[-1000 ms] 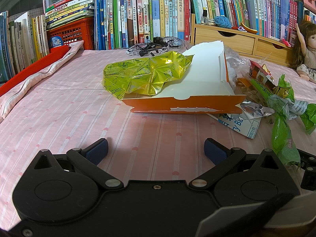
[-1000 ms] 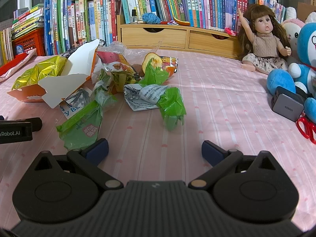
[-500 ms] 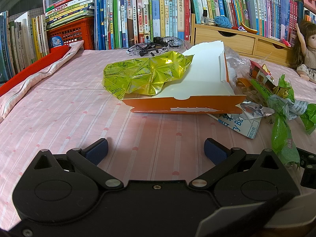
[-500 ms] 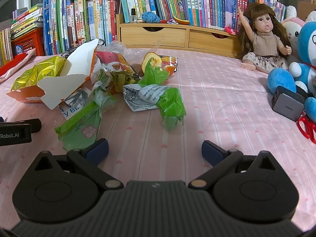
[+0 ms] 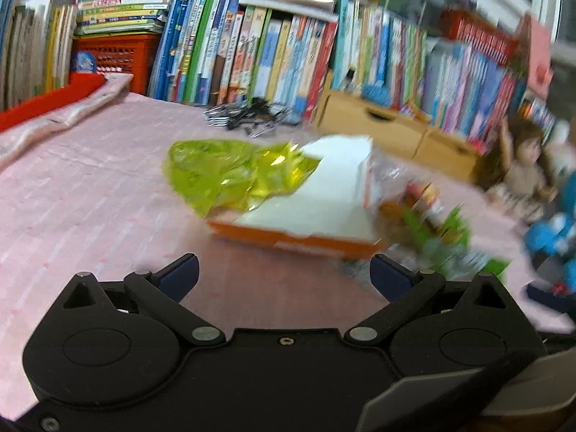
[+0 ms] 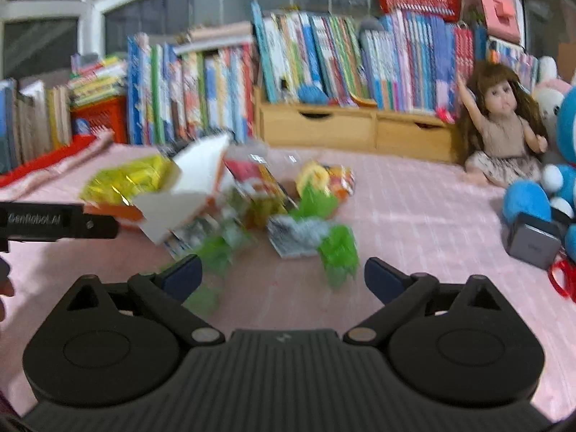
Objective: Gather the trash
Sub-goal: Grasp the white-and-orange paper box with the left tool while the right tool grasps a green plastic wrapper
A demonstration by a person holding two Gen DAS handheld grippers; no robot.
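Both grippers wide open, empty: left gripper (image 5: 284,276), right gripper (image 6: 282,275), its jaws just closing slightly. Yellow-green foil wrapper (image 5: 230,176) on orange-edged carton (image 5: 306,216), mid-bedspread (image 5: 90,198). Light, crinkly, probably slippery; pinch bunched edge.

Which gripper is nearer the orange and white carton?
Left. The left gripper faces the orange and white carton just ahead; the right gripper sits off to its right, behind green wrappers.

Crinkled glossy foil wrapper (image 5: 234,176) lies on matt cardboard box (image 5: 324,205) over striped pink cloth (image 5: 90,194).
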